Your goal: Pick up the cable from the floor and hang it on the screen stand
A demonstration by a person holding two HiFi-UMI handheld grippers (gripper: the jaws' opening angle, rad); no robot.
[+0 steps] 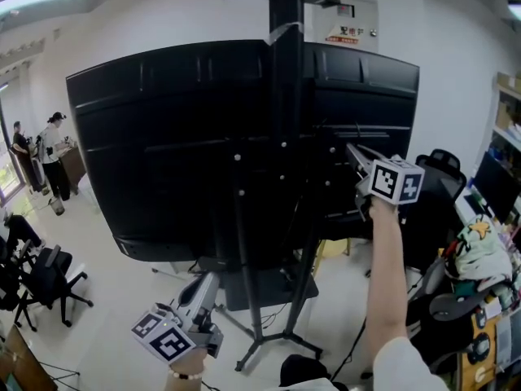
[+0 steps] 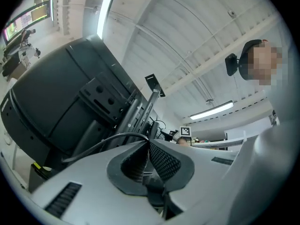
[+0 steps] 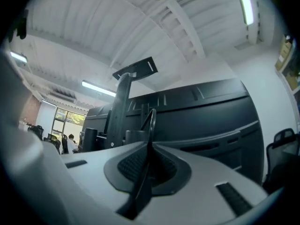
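Observation:
The black cable [image 2: 101, 143] leaves my left gripper [image 2: 147, 142] and curves off to the left; the jaws are shut on it. My right gripper [image 3: 149, 144] is also shut on the cable [image 3: 151, 121], which passes between the pads and arcs upward. In the head view the right gripper [image 1: 354, 153] is raised against the back of the big black screen [image 1: 179, 137], close to its mounting bracket. The left gripper [image 1: 207, 287] is low, near the base [image 1: 277, 332] of the screen stand [image 1: 285, 96]. The cable's run between the two grippers is hard to trace against the dark screen.
Two people [image 1: 53, 149] stand far off at the left by a window. Black office chairs [image 1: 49, 279] sit at lower left. A cluttered desk [image 1: 480, 300] and another chair [image 1: 444, 165] crowd the right side. The stand's legs spread over the pale floor.

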